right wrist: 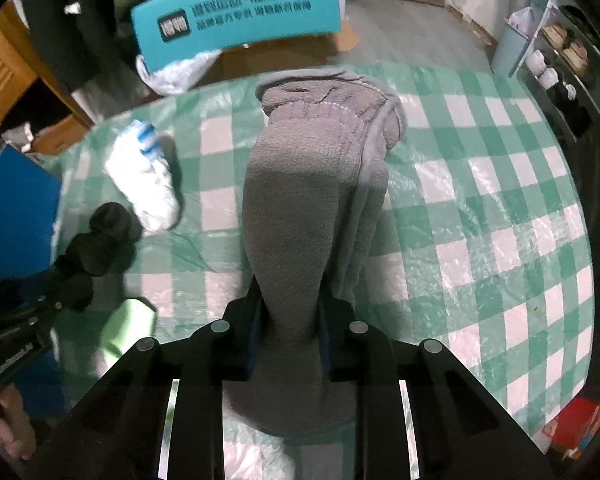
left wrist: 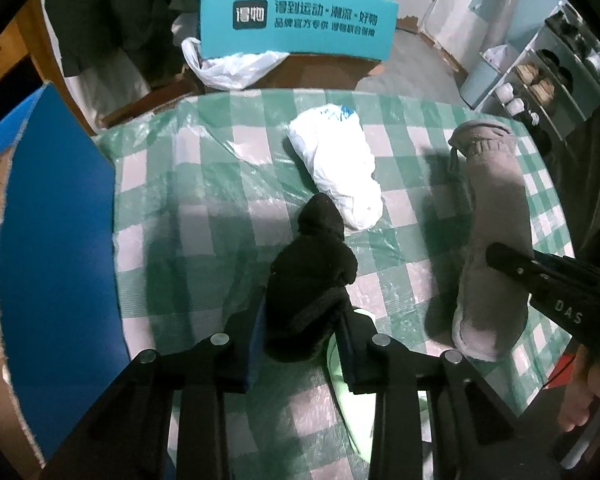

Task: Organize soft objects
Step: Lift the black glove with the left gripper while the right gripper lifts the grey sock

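Grey fleece sock [right wrist: 312,200], mid-frame, is pinched by the right claw [right wrist: 290,344] while the left claw [left wrist: 300,344] pinches a black sock [left wrist: 312,280] over the checked surface [right wrist: 480,220]; grasping looks done, so next comes lifting both away.

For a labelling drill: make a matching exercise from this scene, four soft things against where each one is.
Things:
1. black sock
2. grey sock
3. white sock
4. green sock

Places:
A. lying free mid-table, no gripper on it
B. clamped in the right gripper
C. between the left gripper fingers
D. partly under the left gripper, at the table's near edge

Pairs: 1-C, 2-B, 3-A, 4-D
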The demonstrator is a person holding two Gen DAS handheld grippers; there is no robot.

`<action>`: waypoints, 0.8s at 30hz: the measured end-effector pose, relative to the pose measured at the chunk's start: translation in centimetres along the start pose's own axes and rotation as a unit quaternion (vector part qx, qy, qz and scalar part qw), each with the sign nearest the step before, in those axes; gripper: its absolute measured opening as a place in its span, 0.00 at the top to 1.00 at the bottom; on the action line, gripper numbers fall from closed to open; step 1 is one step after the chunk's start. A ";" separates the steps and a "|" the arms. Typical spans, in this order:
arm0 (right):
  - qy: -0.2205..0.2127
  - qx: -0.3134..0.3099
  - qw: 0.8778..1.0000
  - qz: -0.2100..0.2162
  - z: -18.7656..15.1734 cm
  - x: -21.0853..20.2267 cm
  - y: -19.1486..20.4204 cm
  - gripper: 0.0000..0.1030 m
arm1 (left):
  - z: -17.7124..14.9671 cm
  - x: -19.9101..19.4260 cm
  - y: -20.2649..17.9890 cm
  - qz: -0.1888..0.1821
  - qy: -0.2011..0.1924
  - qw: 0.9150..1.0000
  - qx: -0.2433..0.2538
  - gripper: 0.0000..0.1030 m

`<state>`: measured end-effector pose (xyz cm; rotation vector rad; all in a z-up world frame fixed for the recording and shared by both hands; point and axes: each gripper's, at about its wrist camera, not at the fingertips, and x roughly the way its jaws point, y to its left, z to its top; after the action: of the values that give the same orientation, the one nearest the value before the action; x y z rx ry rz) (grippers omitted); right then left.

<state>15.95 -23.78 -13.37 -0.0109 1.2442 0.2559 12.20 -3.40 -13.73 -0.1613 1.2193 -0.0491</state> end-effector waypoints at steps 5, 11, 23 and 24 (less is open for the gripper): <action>-0.013 -0.003 1.000 0.021 -0.4 -2.2 0.1 0.80 | -0.1 -1.7 0.4 -0.003 -0.012 1.000 -0.007 0.70; -0.024 -0.009 0.999 0.026 -0.6 -4.0 0.5 0.80 | -0.3 -3.7 0.8 -0.003 -0.025 1.000 -0.010 0.70; -0.057 -0.024 0.997 0.045 -1.2 -8.3 1.3 0.80 | -1.6 -7.8 1.1 -0.008 -0.047 0.999 -0.009 0.70; -0.058 -0.026 0.997 0.046 -1.2 -8.4 1.5 0.80 | -1.7 -8.1 1.0 -0.007 -0.048 0.999 -0.008 0.70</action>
<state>12.06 -24.11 -5.65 0.0153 1.1230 0.3639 7.75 -1.54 -6.91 -0.1839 1.1223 -0.0439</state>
